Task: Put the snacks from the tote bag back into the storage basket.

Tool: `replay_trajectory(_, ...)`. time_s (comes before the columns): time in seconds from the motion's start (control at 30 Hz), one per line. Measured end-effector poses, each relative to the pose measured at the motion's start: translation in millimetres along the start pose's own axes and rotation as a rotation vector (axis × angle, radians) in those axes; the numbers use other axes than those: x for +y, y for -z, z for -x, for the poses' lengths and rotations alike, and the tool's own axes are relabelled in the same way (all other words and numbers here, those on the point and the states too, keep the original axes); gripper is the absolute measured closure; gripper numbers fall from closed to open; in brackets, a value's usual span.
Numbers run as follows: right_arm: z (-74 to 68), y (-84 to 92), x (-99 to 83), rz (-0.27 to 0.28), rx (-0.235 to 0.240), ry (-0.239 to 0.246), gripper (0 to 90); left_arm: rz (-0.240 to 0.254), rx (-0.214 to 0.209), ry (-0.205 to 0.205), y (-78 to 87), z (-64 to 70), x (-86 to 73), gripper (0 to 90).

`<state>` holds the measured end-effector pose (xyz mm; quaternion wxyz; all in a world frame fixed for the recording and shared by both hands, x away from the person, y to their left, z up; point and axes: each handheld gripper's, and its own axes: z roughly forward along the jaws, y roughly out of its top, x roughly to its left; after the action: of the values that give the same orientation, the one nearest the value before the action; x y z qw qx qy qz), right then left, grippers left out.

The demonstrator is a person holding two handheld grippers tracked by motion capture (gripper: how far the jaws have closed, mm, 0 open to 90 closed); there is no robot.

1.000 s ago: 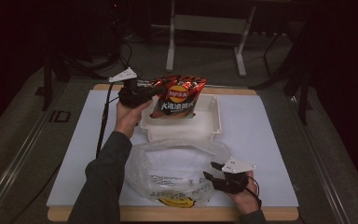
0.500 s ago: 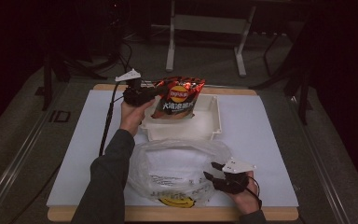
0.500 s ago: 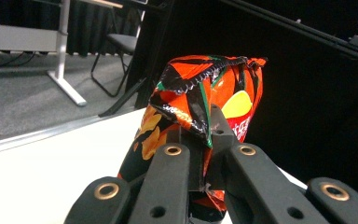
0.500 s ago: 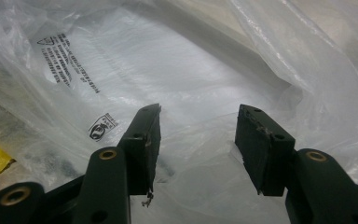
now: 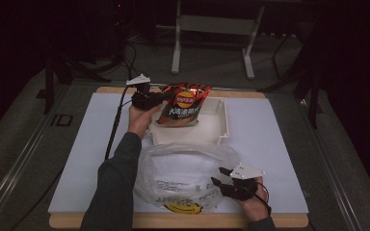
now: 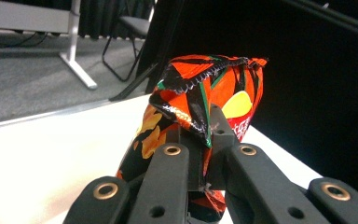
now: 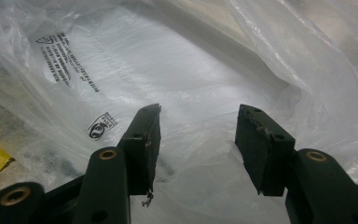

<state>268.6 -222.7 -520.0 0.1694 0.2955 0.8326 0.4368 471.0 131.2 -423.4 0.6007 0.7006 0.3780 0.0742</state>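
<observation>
A red and black chip bag (image 5: 185,103) hangs upright over the white tray (image 5: 220,129) at the back of the table. My left gripper (image 5: 163,98) is shut on the bag's left edge; in the left gripper view the chip bag (image 6: 200,105) is pinched between the jaws of the left gripper (image 6: 204,149). A clear plastic bag (image 5: 183,173) with printed text lies crumpled at the front. My right gripper (image 5: 218,177) is open at its right edge, and in the right gripper view the right gripper (image 7: 198,123) has its jaws spread over the plastic bag (image 7: 191,70).
A white mat (image 5: 274,144) covers the wooden tabletop. A yellow mark (image 5: 183,208) shows under the plastic bag near the front edge. A black cable (image 5: 115,125) trails left from the left gripper. Chair and table legs (image 5: 212,43) stand on the floor beyond.
The left gripper has carried the chip bag slightly left and lower over the tray. The right gripper has stayed put at the plastic bag.
</observation>
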Motion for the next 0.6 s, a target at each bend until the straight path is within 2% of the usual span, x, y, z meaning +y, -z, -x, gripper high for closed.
replay_trajectory(0.1, 0.0, 0.1, -0.2, -0.001, -0.001, -0.001, 49.6, -0.001, 0.016, 0.012, -1.5, -3.3, -2.1, 86.4)
replay_trajectory(0.23, 0.0, 0.5, -0.4, -0.001, -0.002, -0.002, 49.6, -0.03, 0.078, 0.013, -5.1, -6.2, -4.3, 79.4)
replay_trajectory(0.4, 0.5, 1.5, -0.5, 0.003, -0.003, -0.003, 49.6, -0.102, 0.134, -0.015, -13.0, -7.3, -9.8, 70.6)
replay_trajectory(0.5, 0.5, 1.5, -0.7, 0.003, -0.003, -0.002, 49.6, -0.143, 0.175, -0.014, -17.7, -9.3, -14.3, 67.5)
replay_trajectory(0.6, 0.6, 1.5, -0.9, 0.001, -0.004, -0.002, 49.6, -0.145, 0.189, 0.002, -19.3, -12.1, -18.2, 65.2)
